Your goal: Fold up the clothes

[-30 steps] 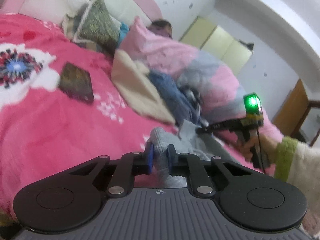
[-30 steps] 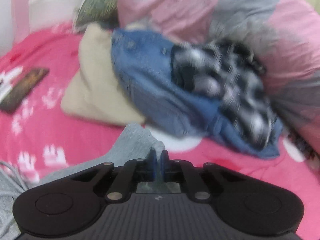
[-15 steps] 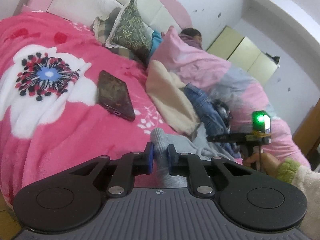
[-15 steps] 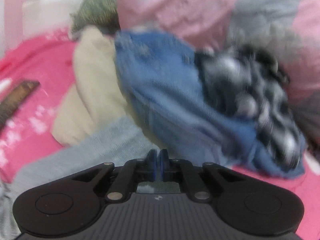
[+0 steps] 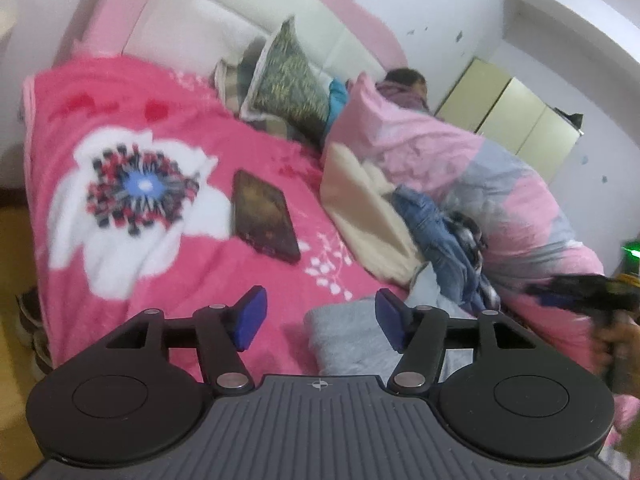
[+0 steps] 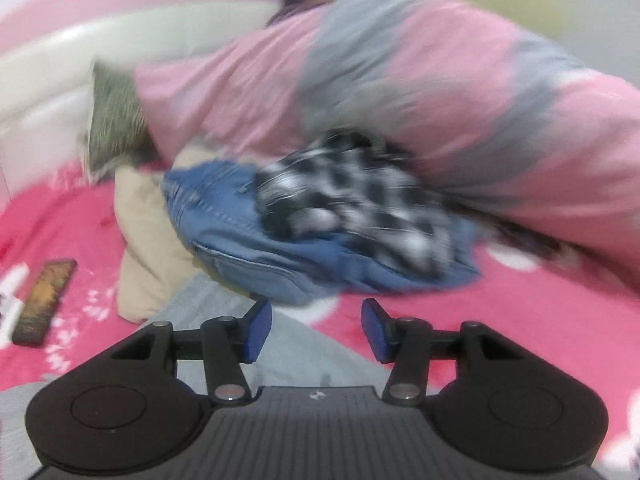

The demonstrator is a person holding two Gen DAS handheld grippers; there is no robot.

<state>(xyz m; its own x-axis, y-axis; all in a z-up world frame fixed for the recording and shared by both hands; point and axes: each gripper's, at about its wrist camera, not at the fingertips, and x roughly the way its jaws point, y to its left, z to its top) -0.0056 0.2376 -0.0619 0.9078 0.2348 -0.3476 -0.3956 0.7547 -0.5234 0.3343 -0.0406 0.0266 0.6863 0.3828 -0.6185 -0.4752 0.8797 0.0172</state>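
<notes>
A folded grey garment (image 5: 348, 334) lies on the pink bedspread (image 5: 132, 280), just under and right of my open left gripper (image 5: 320, 318); its blue pads hold nothing. In the right wrist view the same grey garment (image 6: 296, 350) spreads beneath my open right gripper (image 6: 316, 330), whose blue pads are also apart from the cloth. A heap of blue jeans (image 6: 240, 236) and a black-and-white checked garment (image 6: 352, 204) lies behind it, beside a beige cloth (image 6: 148, 256). My right gripper (image 5: 576, 292) shows blurred at the right edge of the left wrist view, in a hand.
A dark phone (image 5: 264, 216) lies on the bedspread left of the clothes. A pink and grey duvet (image 5: 480, 176) covers a person lying at the far side. Patterned pillows (image 5: 284, 80) lean on the white headboard (image 5: 224, 16). The bed's edge drops to the floor at left.
Both grippers were shut on the grey garment; both have opened and let it go. It now lies folded on the bed, and both cameras have pulled back and up.
</notes>
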